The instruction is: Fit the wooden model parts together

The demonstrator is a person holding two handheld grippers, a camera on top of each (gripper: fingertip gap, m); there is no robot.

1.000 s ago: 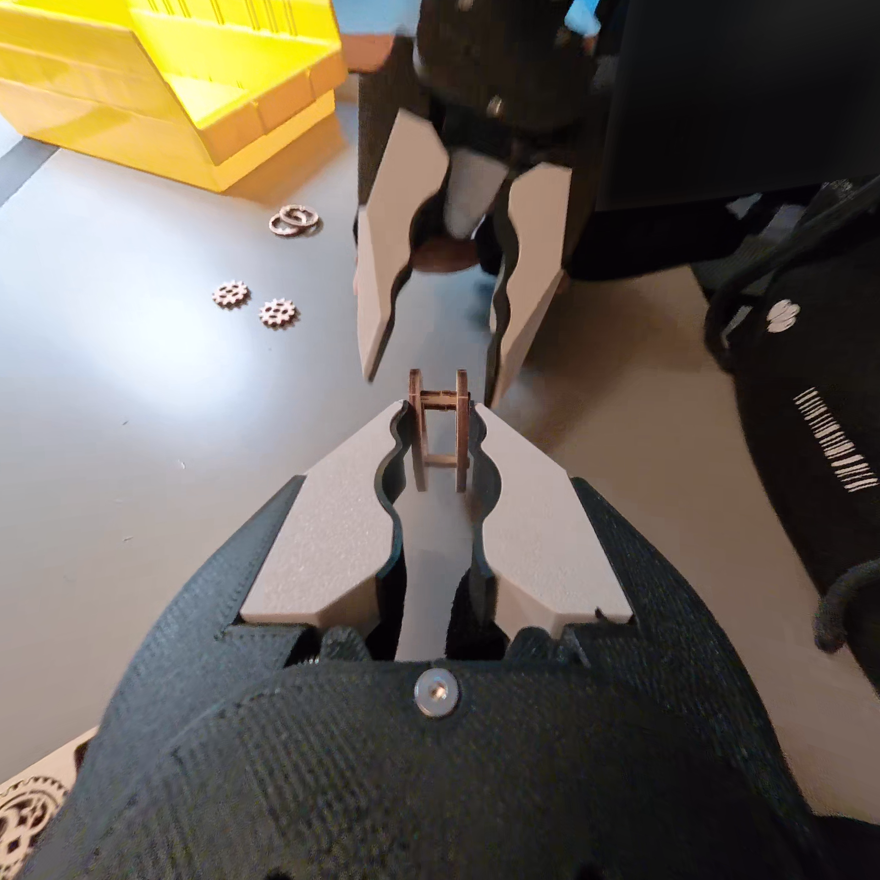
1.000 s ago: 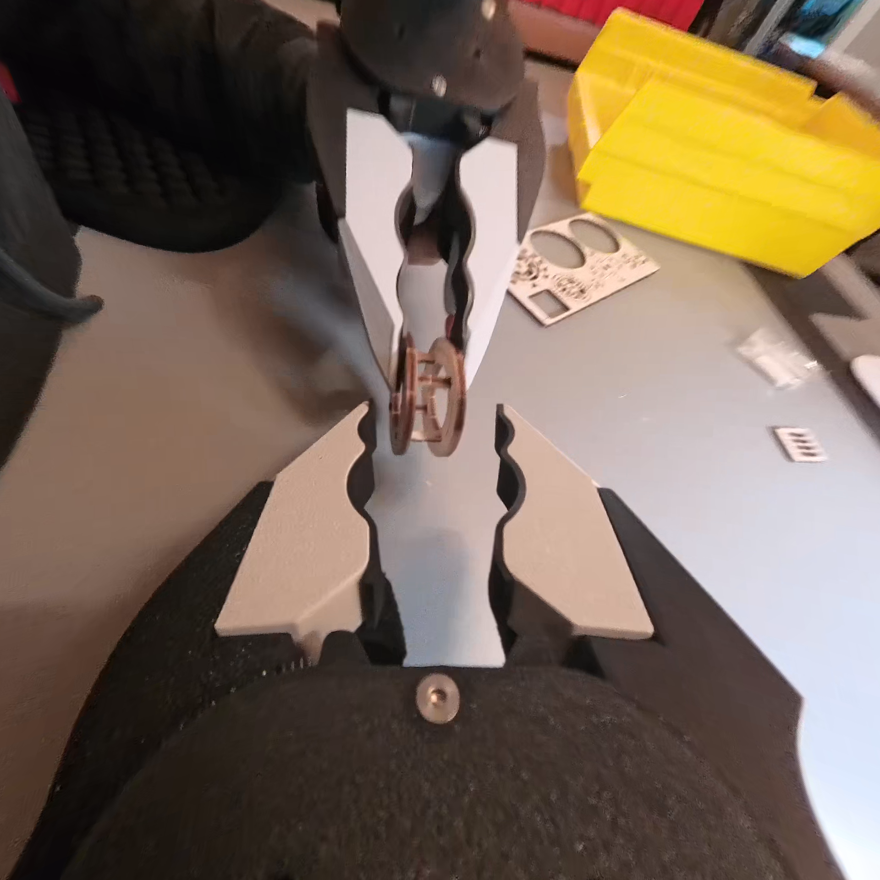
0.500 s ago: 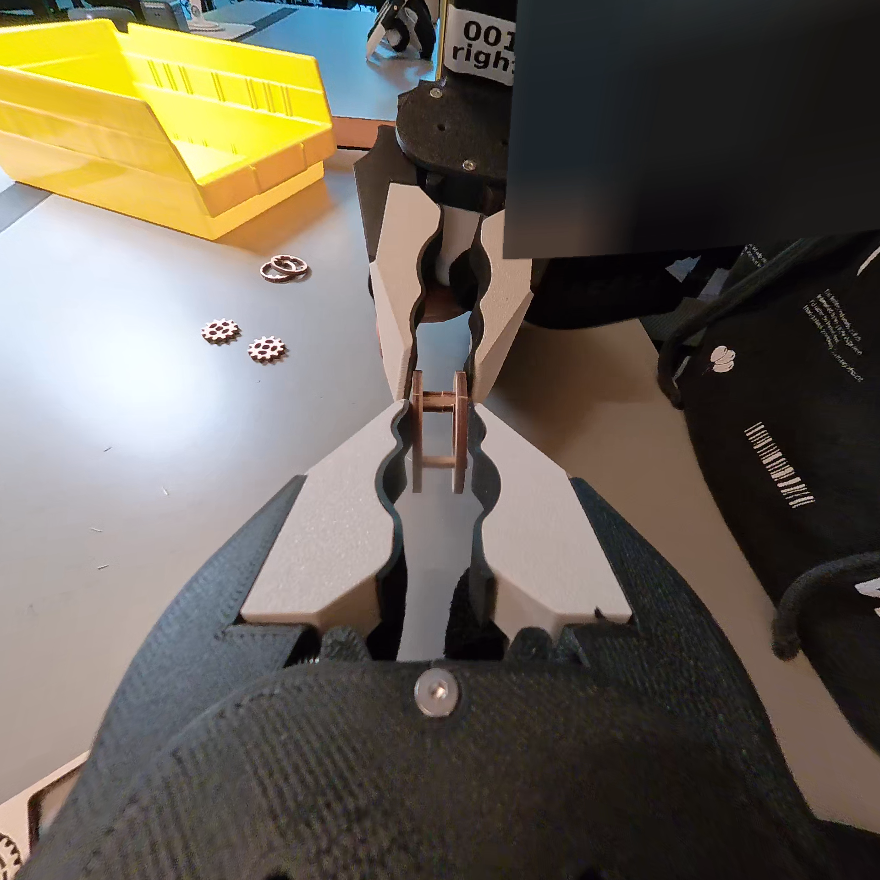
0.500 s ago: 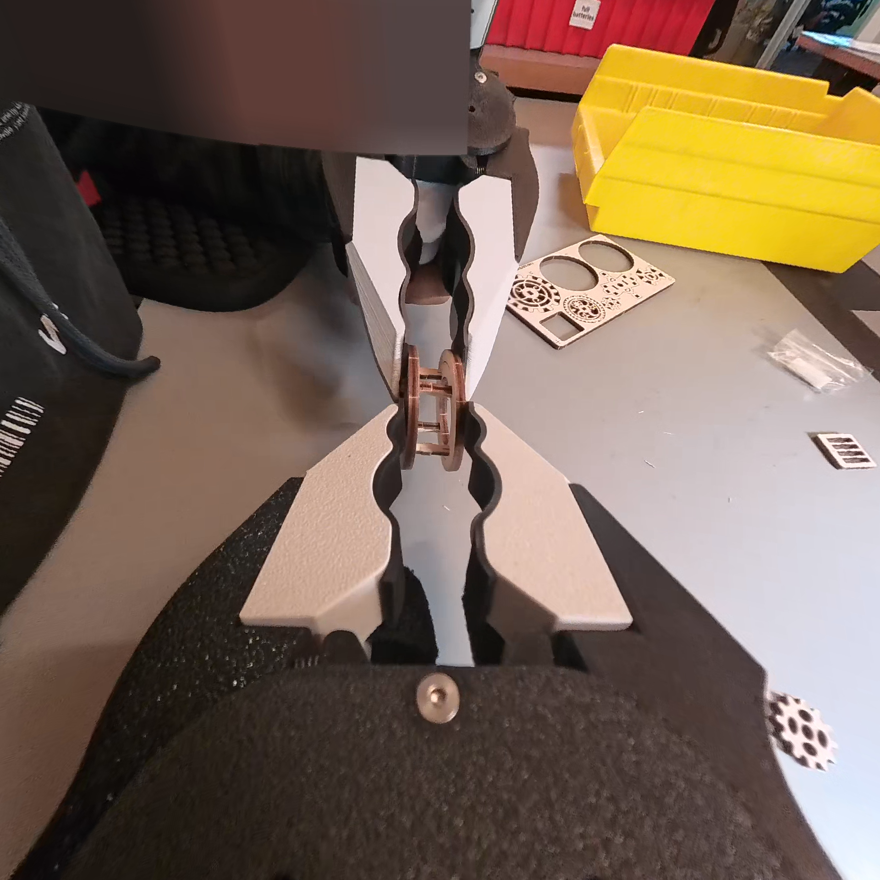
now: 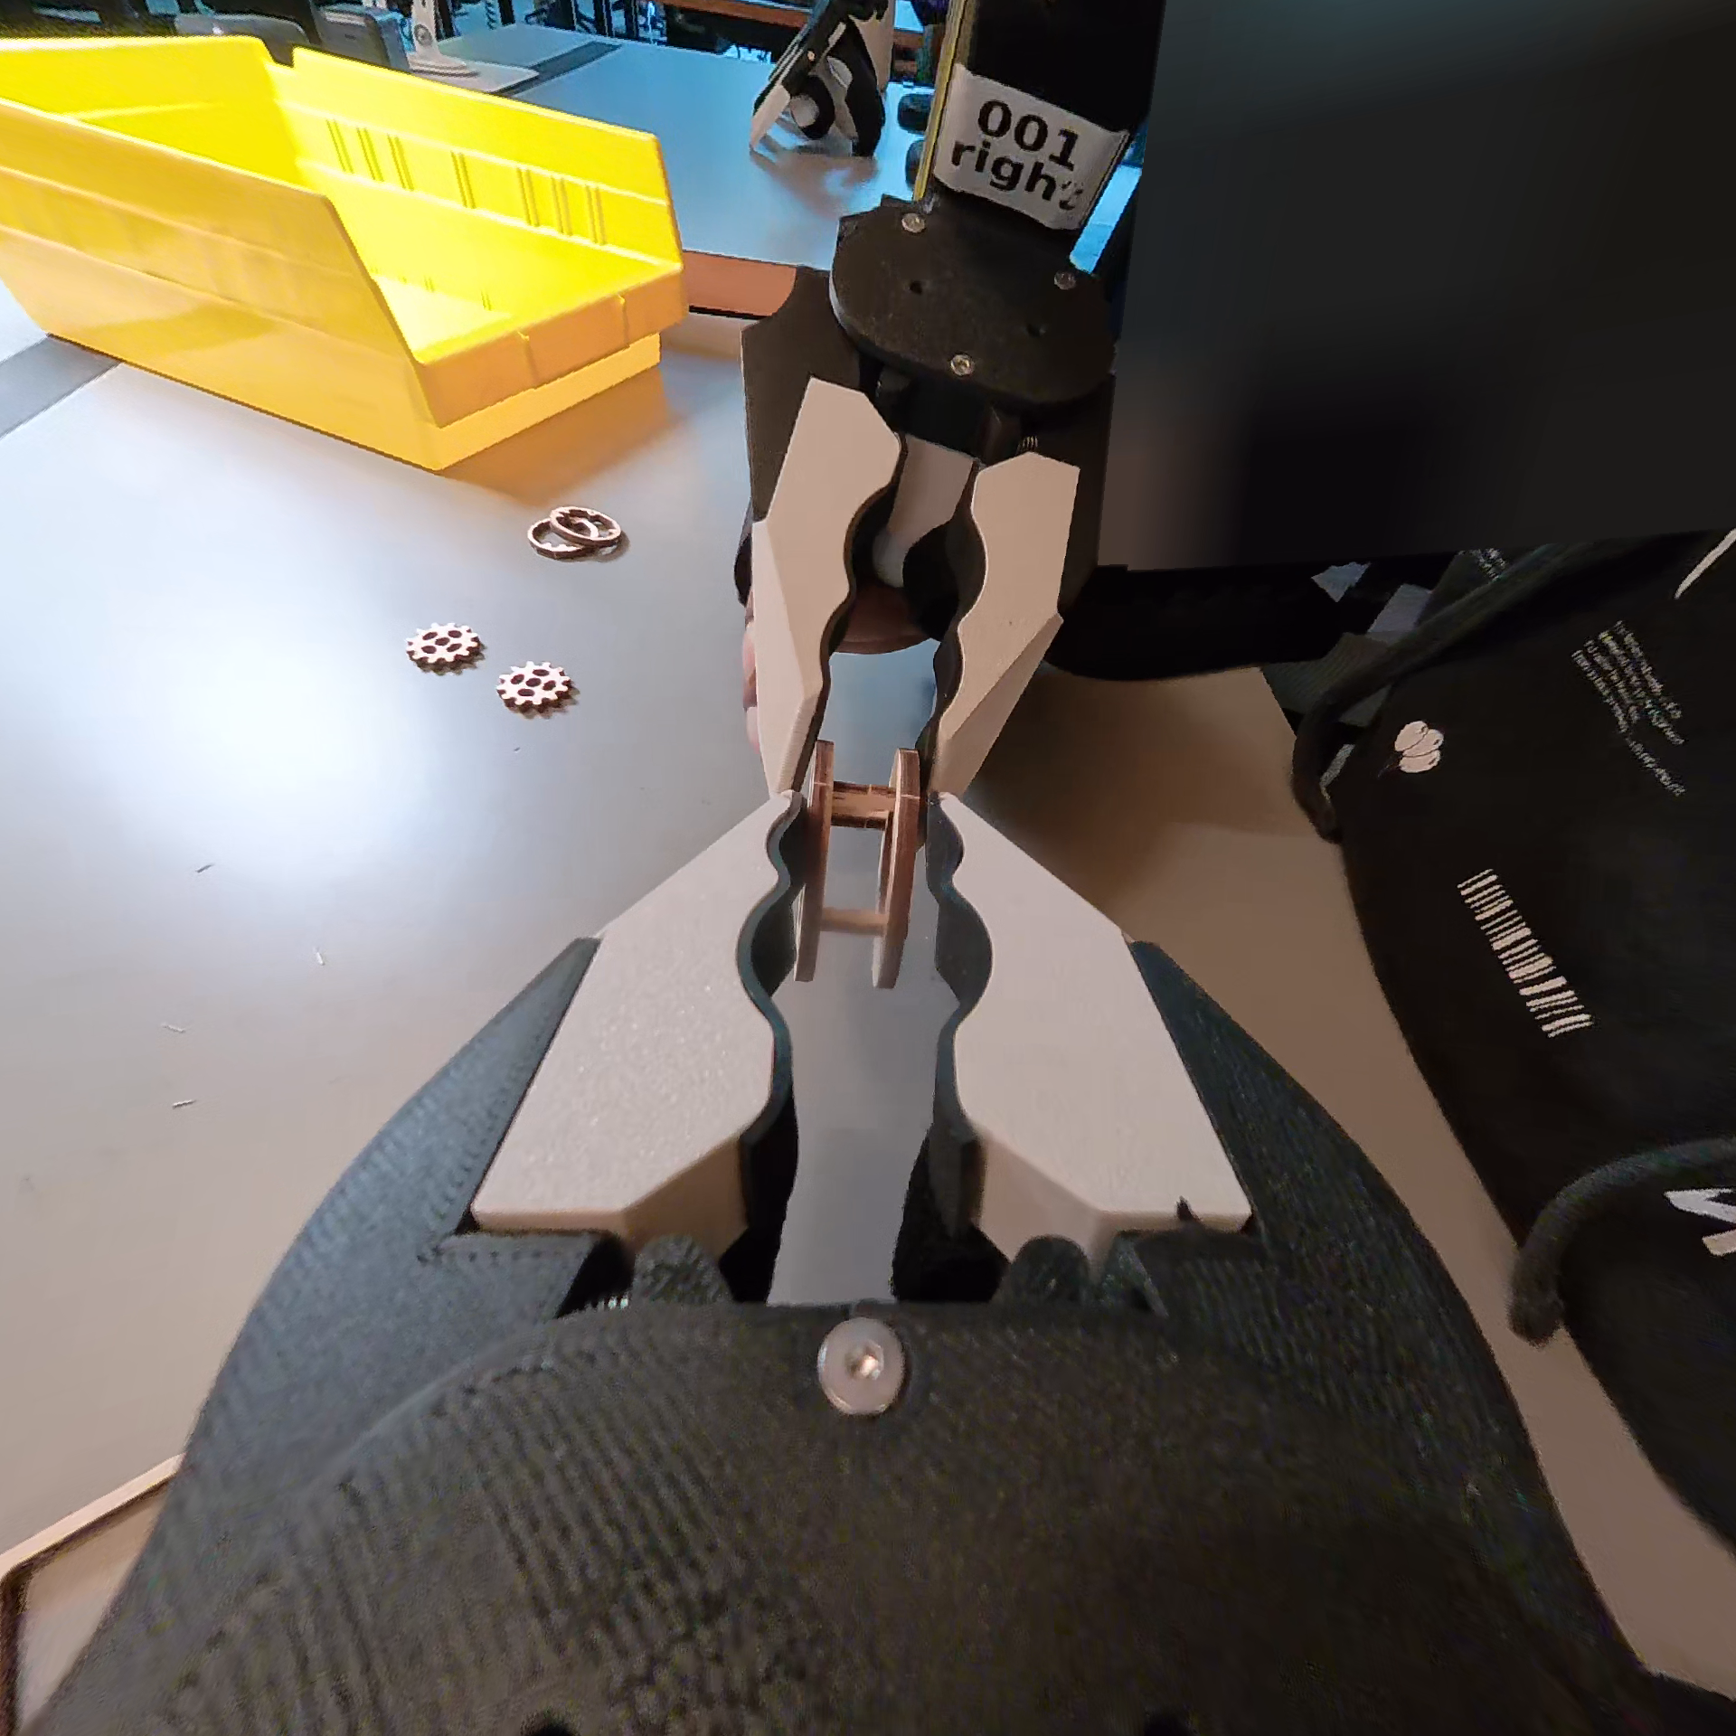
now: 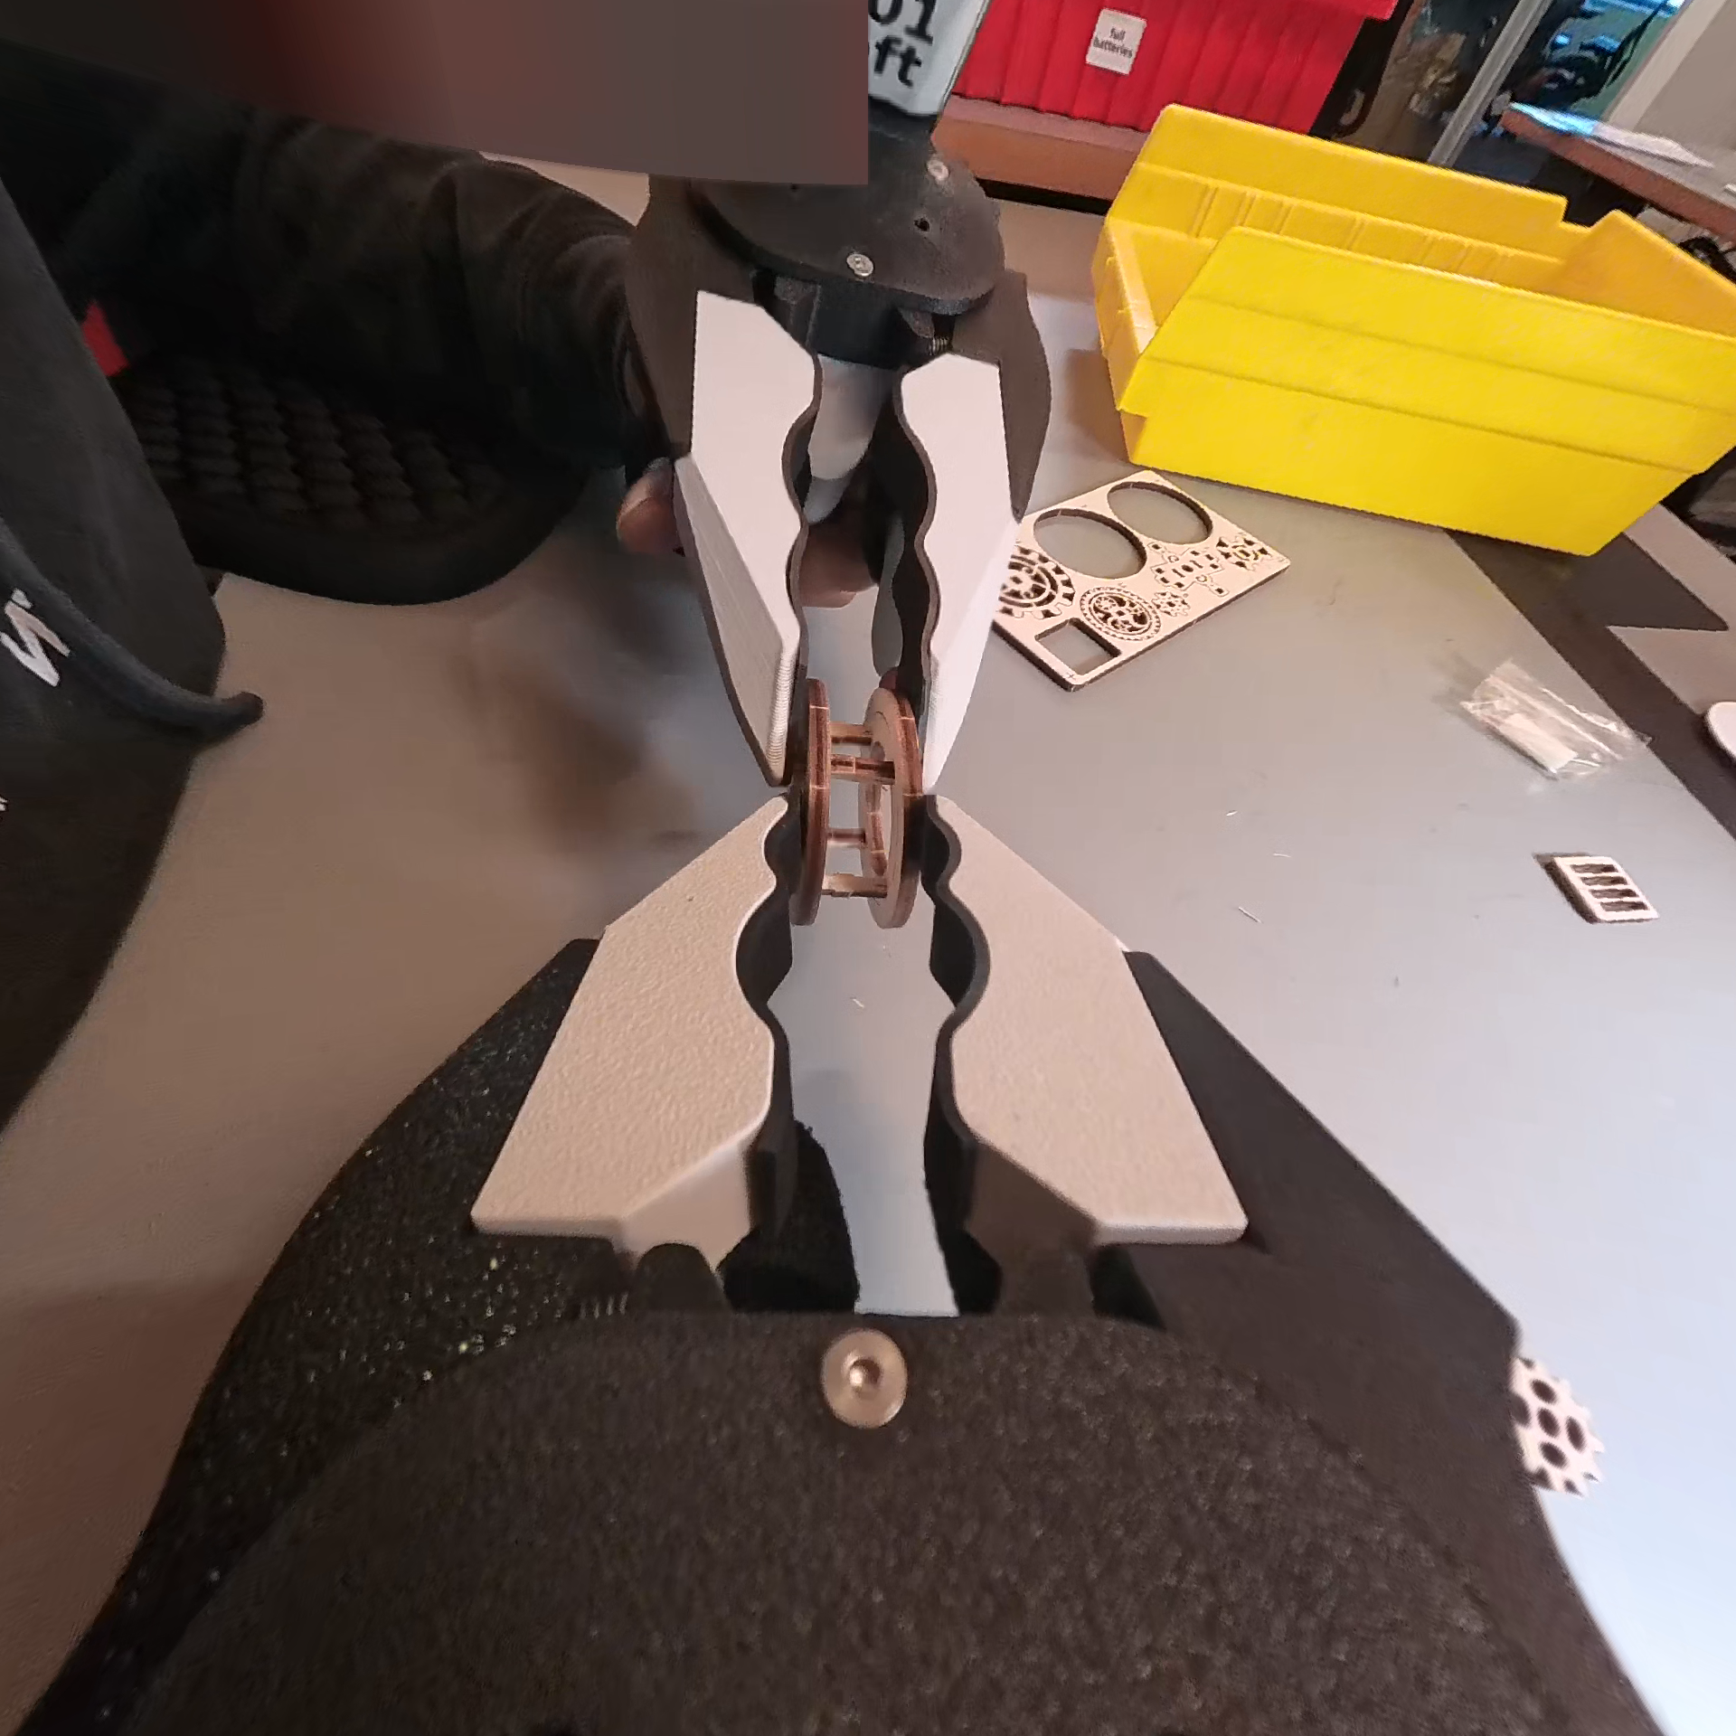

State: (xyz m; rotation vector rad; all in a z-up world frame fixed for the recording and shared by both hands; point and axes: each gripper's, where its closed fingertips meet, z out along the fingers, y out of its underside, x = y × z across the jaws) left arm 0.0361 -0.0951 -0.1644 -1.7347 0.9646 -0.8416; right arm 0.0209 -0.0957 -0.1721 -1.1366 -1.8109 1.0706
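Both tongs clamp one wooden spool above the desk. The left tongs pinch its near half, the right tongs its far half, tips almost touching. Two gears lie near the yellow bin.
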